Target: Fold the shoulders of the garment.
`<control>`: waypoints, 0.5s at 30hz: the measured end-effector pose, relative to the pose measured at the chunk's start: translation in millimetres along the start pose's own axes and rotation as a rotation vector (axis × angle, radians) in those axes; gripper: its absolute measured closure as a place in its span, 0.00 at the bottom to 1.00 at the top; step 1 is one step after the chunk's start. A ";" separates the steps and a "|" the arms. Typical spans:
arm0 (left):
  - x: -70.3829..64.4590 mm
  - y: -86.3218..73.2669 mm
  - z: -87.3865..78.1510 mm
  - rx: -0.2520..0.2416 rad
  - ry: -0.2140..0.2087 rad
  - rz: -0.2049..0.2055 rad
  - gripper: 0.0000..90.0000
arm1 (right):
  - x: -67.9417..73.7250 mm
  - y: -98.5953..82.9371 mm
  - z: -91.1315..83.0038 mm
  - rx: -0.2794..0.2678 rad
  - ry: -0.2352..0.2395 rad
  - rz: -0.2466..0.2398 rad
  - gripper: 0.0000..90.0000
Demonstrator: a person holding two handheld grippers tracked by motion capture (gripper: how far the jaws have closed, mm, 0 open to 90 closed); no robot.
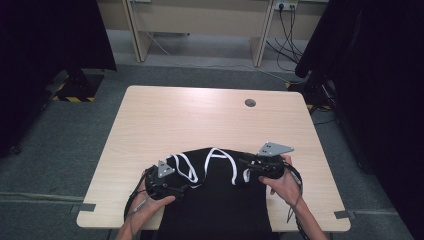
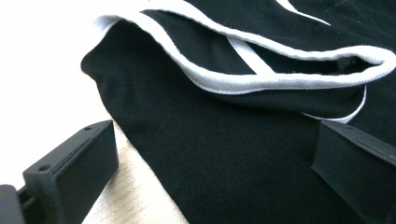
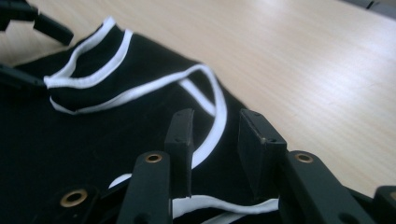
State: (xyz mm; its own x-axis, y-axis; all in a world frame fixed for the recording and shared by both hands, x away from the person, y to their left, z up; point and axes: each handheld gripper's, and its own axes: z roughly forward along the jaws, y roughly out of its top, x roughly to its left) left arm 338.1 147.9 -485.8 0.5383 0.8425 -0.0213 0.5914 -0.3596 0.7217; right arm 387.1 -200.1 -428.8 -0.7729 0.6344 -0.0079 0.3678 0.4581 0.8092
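Both claws rest low over a black garment with white trim (image 1: 215,185) on a light wooden table (image 1: 165,115). Left gripper (image 1: 167,187), held in the person's left hand (image 1: 150,205), has its jaws spread wide, one jaw over bare wood and the other over the black cloth, with nothing clamped between them. Right gripper (image 1: 252,167), held in the right hand (image 1: 285,185), has its jaws partly apart above the cloth, just beside a loop of white trim (image 3: 212,116); they grip nothing. The garment lies at the near edge of the table, between the two hands, its lower part hanging over the edge toward the person. White-edged straps curl across its upper part. A small round hole (image 1: 250,103) sits in the far right of the tabletop.
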 end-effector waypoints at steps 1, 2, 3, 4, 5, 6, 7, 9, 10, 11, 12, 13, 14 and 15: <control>0.0 0.0 0.0 0.000 0.000 0.000 0.00 | 1.1 -1.2 2.8 0.015 0.003 -0.003 0.73; 0.0 0.0 0.0 0.000 0.000 0.000 0.00 | 2.2 -3.2 5.6 0.036 0.006 -0.007 0.73; 0.0 0.0 0.0 0.000 0.000 0.000 0.00 | 3.7 -5.9 7.8 0.058 0.006 -0.011 0.73; 0.0 0.0 0.0 0.000 0.000 0.000 0.00 | 5.0 -9.4 9.8 0.081 0.004 -0.021 0.73; 0.0 0.0 0.0 0.000 0.000 0.000 0.00 | 6.4 -13.6 12.0 0.108 0.003 -0.029 0.73; 0.0 0.0 0.0 0.000 0.000 0.000 0.00 | 7.4 -18.5 14.3 0.133 0.003 -0.030 0.73; 0.0 0.0 0.0 0.000 0.000 0.000 0.00 | 8.3 -23.7 16.7 0.156 0.001 -0.033 0.73; 0.0 0.0 0.0 0.000 0.000 0.000 0.00 | 9.9 -33.8 20.3 0.190 -0.007 -0.040 0.74; -0.1 0.0 0.0 0.000 0.000 0.000 0.00 | 9.3 -36.5 20.0 0.167 -0.002 -0.024 0.74; 0.0 0.0 0.0 0.000 0.000 0.000 0.00 | 8.5 -37.4 19.0 0.163 -0.001 -0.018 0.74; 0.0 0.0 0.0 0.000 0.000 0.000 0.00 | 8.3 -37.5 18.2 0.164 -0.004 -0.015 0.71; 0.0 0.0 0.0 0.000 0.000 0.000 0.00 | 8.1 -36.8 16.9 0.163 -0.007 -0.021 0.68; 0.0 0.0 0.0 0.000 0.000 0.000 0.00 | 7.6 -35.8 14.3 0.151 -0.010 -0.019 0.67; 0.0 0.0 0.0 0.000 0.000 0.000 0.00 | 6.3 -34.6 10.6 0.132 -0.012 -0.009 0.66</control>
State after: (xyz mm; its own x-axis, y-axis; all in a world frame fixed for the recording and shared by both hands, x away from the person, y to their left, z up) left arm 338.1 147.9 -485.8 0.5380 0.8427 -0.0212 0.5914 -0.3594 0.7219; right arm 375.0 -205.3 -463.1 -0.7706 0.6370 -0.0219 0.4266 0.5410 0.7248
